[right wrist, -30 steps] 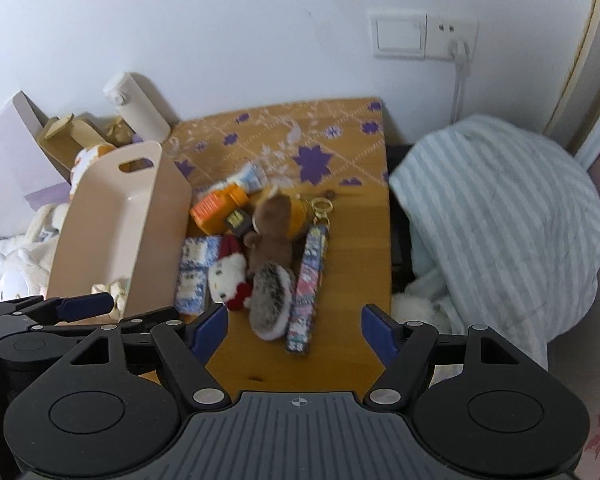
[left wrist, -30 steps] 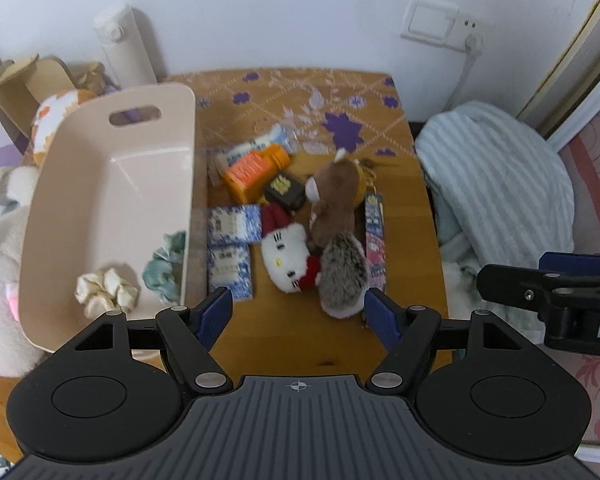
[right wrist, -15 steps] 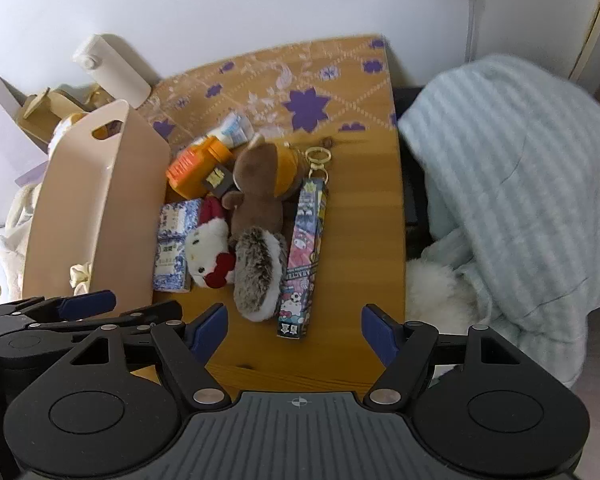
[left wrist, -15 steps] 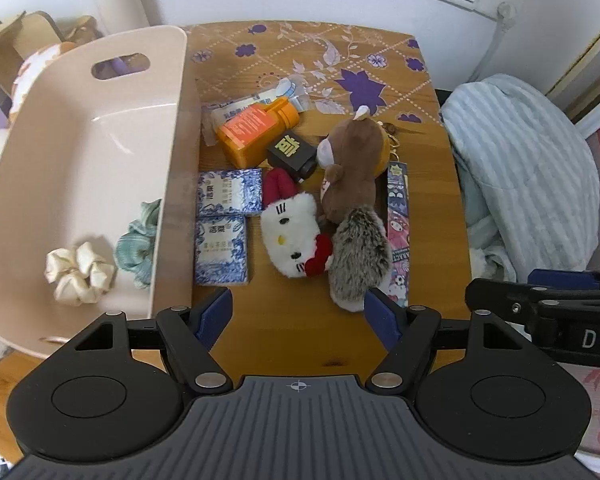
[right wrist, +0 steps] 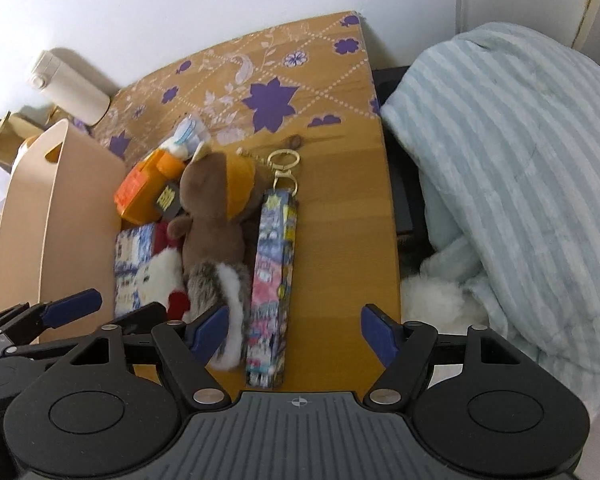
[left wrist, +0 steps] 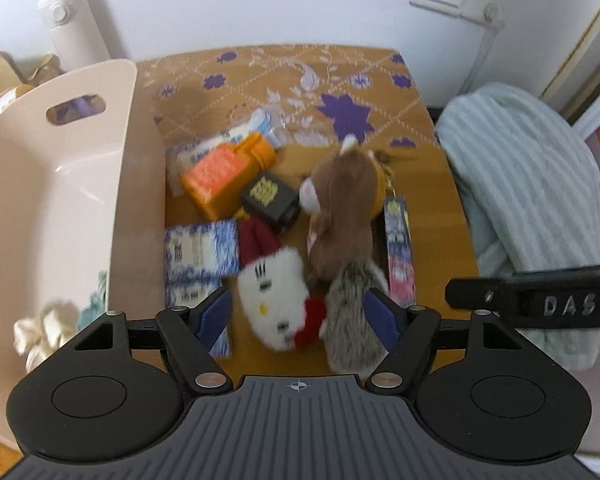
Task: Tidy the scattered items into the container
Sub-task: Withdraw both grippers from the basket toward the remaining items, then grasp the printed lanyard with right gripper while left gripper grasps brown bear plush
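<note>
White kitty plush (left wrist: 274,300) with red bow, soft and squashy, lying on the bench (left wrist: 428,208) beside the beige bin (left wrist: 132,184), touching the grey hedgehog plush (left wrist: 352,320). Left tool (left wrist: 298,312) wide apart above kitty, holding nothing; probably the picking-up step, needing a drop down and a squeeze. Right tool (right wrist: 294,330) apart too, over the long keychain strap (right wrist: 272,276).

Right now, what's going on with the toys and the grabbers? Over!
Both grippers open, holding nothing. Left gripper low over the white cat plush and hedgehog plush. Beige bin holds two scrunchies only. Nothing blocking.
</note>
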Motion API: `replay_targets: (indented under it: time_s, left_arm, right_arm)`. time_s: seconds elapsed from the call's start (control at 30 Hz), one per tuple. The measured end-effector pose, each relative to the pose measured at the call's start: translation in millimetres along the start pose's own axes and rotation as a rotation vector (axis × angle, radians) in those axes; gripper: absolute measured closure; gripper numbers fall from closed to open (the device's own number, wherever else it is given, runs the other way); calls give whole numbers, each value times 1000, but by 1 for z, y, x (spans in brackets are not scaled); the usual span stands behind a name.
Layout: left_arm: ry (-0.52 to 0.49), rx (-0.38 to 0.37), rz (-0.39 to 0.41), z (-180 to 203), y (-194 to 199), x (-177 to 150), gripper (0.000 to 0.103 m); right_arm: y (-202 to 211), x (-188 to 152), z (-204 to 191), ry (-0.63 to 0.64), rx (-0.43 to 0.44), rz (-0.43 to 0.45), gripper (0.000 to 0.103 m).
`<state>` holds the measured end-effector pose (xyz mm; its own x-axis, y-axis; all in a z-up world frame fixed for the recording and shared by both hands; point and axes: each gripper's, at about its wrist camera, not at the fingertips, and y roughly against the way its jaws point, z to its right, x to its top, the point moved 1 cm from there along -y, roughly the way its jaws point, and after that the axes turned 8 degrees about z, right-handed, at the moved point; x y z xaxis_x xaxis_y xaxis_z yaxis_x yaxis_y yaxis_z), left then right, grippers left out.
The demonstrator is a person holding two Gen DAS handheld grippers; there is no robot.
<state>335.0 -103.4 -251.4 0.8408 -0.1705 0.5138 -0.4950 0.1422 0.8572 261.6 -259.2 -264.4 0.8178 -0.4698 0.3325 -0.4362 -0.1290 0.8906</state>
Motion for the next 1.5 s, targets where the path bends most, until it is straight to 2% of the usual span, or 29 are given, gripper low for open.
replay_targets:
  time_s: [0.17, 0.3, 0.47, 0.8, 0.93, 1.07, 1.2, 1.27, 1.3, 1.33, 1.43, 1.5]
  left_arm:
    - [33, -5, 28, -7, -16, 26, 29]
    - [35, -39, 28, -7, -29, 45, 29]
    - [25, -102, -30, 1, -52, 55, 29]
    - [-3, -96, -107, 14, -85, 53, 31]
    - [-41, -87, -97, 21, -87, 54, 31]
    - [-80, -84, -92, 30, -88, 52, 37]
    - [-135, -64, -89, 41, -92, 48, 38]
    - [-131, -59, -110, 41, -98, 46, 39]
    - [-123, -57, -126, 40, -101, 45, 43]
    - [-116, -60, -149, 38, -105, 44, 55]
    - [-109, -67, -170, 36, -110, 41, 55]
    - [-125, -68, -163, 38, -108, 40, 56]
  right_arm:
    - [-20, 9, 2, 5, -3, 10, 30]
    - [-40, 14, 5, -9, -1, -14, 30]
    - [-58, 20, 1, 9, 4, -18, 30]
    - [-82, 23, -13, 85, -32, -42, 35]
    - [-84, 25, -14, 100, -62, -33, 41]
    - [-83, 23, -14, 121, -105, -28, 55]
    - [-79, 18, -7, 117, -127, -29, 57]
    - [-75, 16, -1, 104, -131, -30, 60]
    - [-74, 15, 2, 99, -130, -31, 60]
    - [-72, 14, 4, 90, -132, -29, 63]
    - [-69, 11, 11, 69, -141, -21, 73]
    - [-68, 11, 16, 47, -130, -18, 73]
